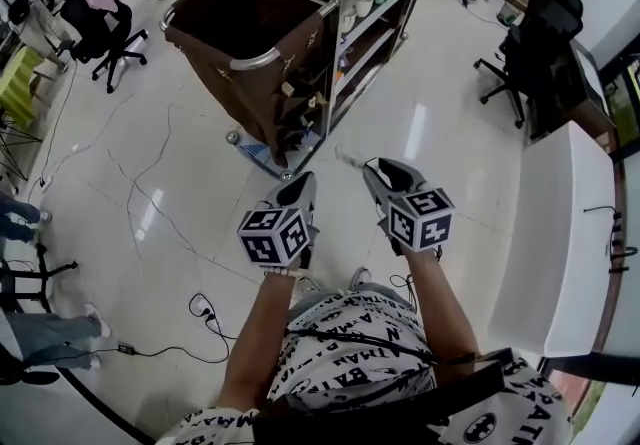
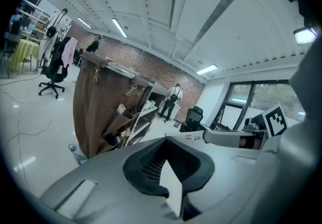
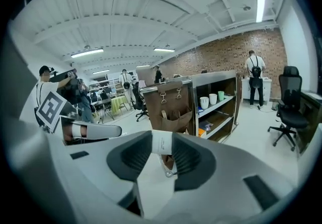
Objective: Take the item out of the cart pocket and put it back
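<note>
Okay, pinching the white item (image 3: 162, 143) in the right gripper (image 1: 370, 173), mid head view, left gripper (image 1: 302, 183) clenched empty just beside. Looks like heading up-left to the cart pocket (image 1: 292, 113), probably right-handed.

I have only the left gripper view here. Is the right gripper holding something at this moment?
Observer: Yes. In the right gripper view, the jaws of the right gripper are closed on a small white item.
Operator: What stands on the cart shelves? I see them only from the side.
Observer: One shelf of the cart carries two white cups and a green cup.
Operator: Is the big brown bag closed?
Observer: No. In the head view the brown bag is open at the top, and its inside looks dark.
</note>
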Available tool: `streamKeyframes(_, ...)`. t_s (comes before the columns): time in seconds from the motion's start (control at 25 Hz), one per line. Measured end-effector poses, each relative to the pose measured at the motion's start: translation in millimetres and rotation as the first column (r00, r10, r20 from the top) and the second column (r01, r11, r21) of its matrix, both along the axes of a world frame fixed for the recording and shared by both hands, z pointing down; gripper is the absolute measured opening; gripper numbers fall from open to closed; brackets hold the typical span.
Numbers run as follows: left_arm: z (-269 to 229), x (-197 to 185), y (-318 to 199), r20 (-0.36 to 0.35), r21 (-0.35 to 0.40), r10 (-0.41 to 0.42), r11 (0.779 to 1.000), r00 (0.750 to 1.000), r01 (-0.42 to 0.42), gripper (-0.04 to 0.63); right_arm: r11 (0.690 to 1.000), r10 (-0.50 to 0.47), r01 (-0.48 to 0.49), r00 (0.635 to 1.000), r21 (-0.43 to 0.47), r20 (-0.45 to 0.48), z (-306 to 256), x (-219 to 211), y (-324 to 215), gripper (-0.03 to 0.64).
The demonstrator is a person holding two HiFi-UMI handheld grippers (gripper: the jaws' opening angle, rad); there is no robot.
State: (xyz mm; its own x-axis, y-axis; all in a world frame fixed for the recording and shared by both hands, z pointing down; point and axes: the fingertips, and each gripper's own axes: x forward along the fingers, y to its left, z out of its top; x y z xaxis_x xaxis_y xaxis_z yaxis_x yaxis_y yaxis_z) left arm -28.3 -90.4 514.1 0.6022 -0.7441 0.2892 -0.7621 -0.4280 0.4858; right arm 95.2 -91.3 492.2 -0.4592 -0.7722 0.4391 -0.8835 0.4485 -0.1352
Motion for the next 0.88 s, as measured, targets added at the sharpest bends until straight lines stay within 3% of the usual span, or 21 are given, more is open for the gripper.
streamKeyframes(0.48, -24.6, 29.0, 21.0, 0.041, 0.063, -0.022, 0.998, 0.999, 0.019, 0.002, 0.998, -0.061, 0.062, 0.996, -0.008, 0.066, -3.7, 21.8, 16.7, 0.138)
streamKeyframes(0.88, -18.3, 36.1, 26.9, 0.037, 0.027, -0.062, 0.998, 0.997, 0.061, 0.002, 0.997, -0.08, 0.081, 0.993, -0.012, 0.092, -5.9, 32.1, 16.2, 0.138)
